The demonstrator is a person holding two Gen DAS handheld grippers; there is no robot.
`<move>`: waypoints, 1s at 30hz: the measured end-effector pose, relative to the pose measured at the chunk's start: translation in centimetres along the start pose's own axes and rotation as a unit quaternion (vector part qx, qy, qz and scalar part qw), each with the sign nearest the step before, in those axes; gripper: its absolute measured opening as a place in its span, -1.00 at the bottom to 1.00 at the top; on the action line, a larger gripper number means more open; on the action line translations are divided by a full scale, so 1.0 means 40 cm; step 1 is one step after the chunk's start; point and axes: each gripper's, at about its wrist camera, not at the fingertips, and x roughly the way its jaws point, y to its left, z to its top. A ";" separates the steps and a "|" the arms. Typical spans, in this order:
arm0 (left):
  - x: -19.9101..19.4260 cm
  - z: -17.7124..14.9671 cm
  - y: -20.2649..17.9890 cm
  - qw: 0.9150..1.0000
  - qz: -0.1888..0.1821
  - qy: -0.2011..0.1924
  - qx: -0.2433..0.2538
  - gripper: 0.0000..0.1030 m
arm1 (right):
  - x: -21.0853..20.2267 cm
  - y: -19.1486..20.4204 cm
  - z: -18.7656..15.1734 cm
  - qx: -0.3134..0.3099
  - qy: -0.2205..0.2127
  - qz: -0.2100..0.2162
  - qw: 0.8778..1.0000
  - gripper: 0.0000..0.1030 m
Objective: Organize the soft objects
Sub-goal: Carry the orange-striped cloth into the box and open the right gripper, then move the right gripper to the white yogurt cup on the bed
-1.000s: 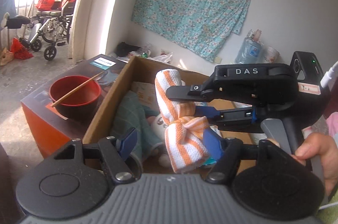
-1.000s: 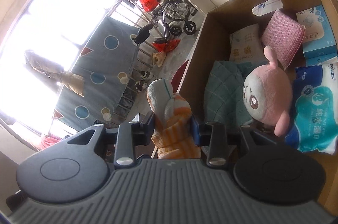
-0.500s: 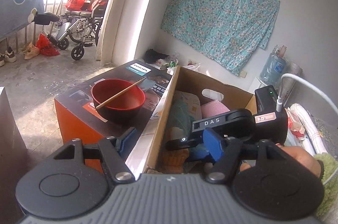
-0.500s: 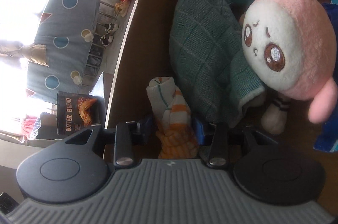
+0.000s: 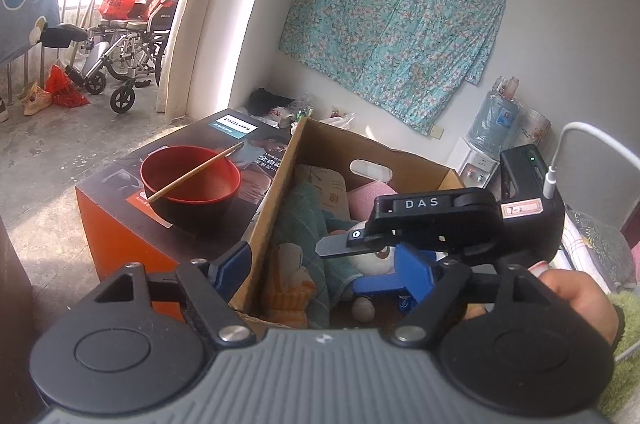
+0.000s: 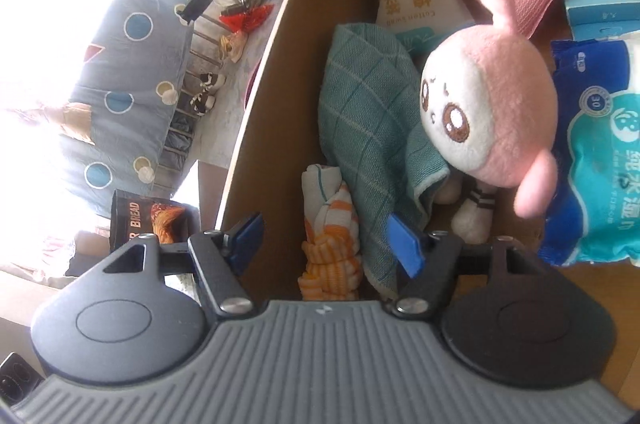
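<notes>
since a second ago the right tongs (image 6: 328,240) have carried the knotted orange-striped cloth (image 6: 330,236) down into the cardboard box (image 6: 264,112), and their jaws have just been opening; released now, pads clear of it. the cloth lies against the box's left wall, beside the green checked towel (image 6: 368,112) and near the pink plush toy (image 6: 488,112). left tongs (image 5: 324,270) hover open and empty over the box's near edge. that item looks stowed; withdrawing seems next.
</notes>
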 end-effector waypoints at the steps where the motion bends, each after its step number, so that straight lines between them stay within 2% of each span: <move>1: -0.001 -0.001 -0.008 1.000 -0.005 -0.001 0.003 0.57 | -0.025 -0.003 -0.005 0.001 -0.014 0.008 1.000 0.33; 5: 0.002 0.001 -0.054 1.000 -0.023 0.002 0.021 0.59 | -0.167 -0.037 -0.039 -0.003 -0.089 0.034 0.995 0.35; 8: 0.012 0.000 -0.111 0.998 -0.048 0.006 0.040 0.59 | -0.270 -0.061 -0.075 -0.014 -0.146 0.034 0.989 0.36; 13: 0.041 -0.020 -0.226 0.992 -0.104 0.015 0.075 0.60 | -0.458 -0.121 -0.156 -0.031 -0.244 0.002 0.969 0.38; 16: 0.067 -0.043 -0.302 0.985 -0.140 0.025 0.094 0.60 | -0.558 -0.174 -0.205 -0.026 -0.289 -0.026 0.957 0.39; 21: 0.113 -0.093 -0.465 0.969 -0.195 0.029 0.148 0.59 | -0.706 -0.311 -0.278 0.007 -0.353 -0.091 0.931 0.39; 25: 0.165 -0.144 -0.595 0.951 -0.236 0.046 0.193 0.59 | -0.785 -0.460 -0.313 0.055 -0.380 -0.142 0.912 0.39; 28: 0.217 -0.185 -0.684 0.940 -0.256 0.067 0.217 0.55 | -0.813 -0.566 -0.316 0.087 -0.382 -0.166 0.905 0.39; 30: 0.250 -0.219 -0.737 0.934 -0.263 0.080 0.230 0.50 | -0.821 -0.623 -0.311 0.095 -0.379 -0.168 0.905 0.39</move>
